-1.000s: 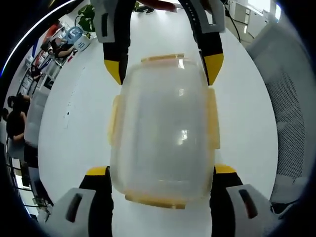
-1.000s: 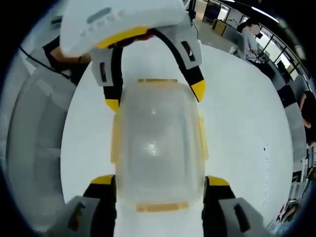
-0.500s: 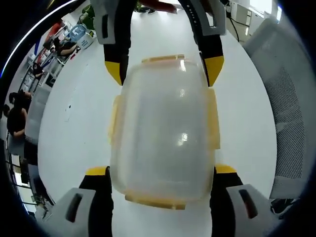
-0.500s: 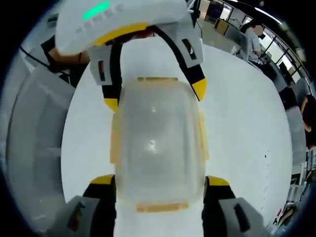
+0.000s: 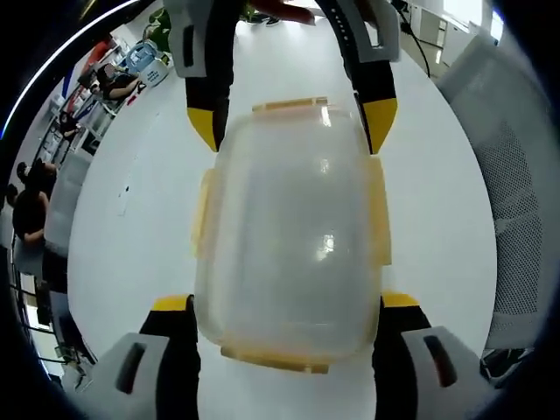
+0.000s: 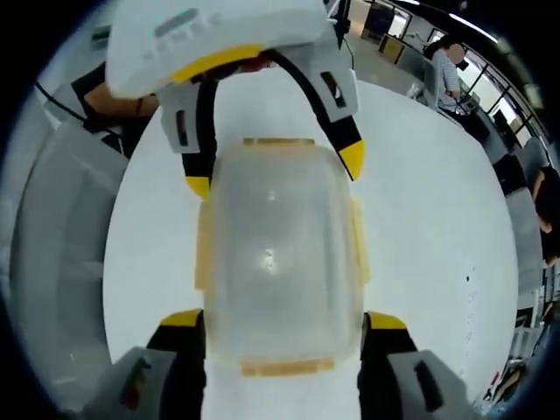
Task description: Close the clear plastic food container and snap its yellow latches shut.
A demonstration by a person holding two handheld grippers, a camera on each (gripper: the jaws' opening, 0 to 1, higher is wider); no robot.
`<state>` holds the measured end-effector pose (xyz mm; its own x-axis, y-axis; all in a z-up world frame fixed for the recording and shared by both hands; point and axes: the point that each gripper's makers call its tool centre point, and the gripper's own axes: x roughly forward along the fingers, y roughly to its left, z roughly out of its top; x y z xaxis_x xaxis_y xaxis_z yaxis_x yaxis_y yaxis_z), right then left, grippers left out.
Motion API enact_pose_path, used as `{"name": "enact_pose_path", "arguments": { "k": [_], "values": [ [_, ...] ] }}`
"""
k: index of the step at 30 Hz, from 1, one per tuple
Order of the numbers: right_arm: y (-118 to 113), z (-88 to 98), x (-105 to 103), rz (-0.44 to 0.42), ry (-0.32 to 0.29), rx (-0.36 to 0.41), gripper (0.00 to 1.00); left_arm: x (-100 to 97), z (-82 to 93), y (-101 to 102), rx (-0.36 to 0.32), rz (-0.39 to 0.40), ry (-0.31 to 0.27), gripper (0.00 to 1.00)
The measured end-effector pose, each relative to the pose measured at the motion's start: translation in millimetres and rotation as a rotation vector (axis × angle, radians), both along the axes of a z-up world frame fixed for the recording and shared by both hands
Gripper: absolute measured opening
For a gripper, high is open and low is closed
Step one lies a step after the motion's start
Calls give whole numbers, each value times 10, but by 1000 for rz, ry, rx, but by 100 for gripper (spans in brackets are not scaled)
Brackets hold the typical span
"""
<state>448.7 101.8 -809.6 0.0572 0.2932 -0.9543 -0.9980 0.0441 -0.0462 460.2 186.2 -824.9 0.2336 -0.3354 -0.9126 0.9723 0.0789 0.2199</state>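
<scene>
Container [image 5: 289,232] on white table [image 5: 131,219], seemingly pinched endwise between spread left gripper [image 5: 286,308] and right gripper [image 6: 284,325].

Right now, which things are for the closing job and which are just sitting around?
For the job:
- clear plastic food container
- its yellow latches
- left tongs, at its near end
- right tongs, at the opposite end

Just around:
- white table
- grey mesh chair
- people in the background
</scene>
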Motion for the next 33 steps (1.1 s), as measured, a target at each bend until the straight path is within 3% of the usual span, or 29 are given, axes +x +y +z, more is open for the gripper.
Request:
{"name": "enact_pose_path", "arguments": {
  "k": [33],
  "values": [
    [-15,-7,398,7,-10,5,70,384,-11,-27,-9,8,3,81]
  ]
}}
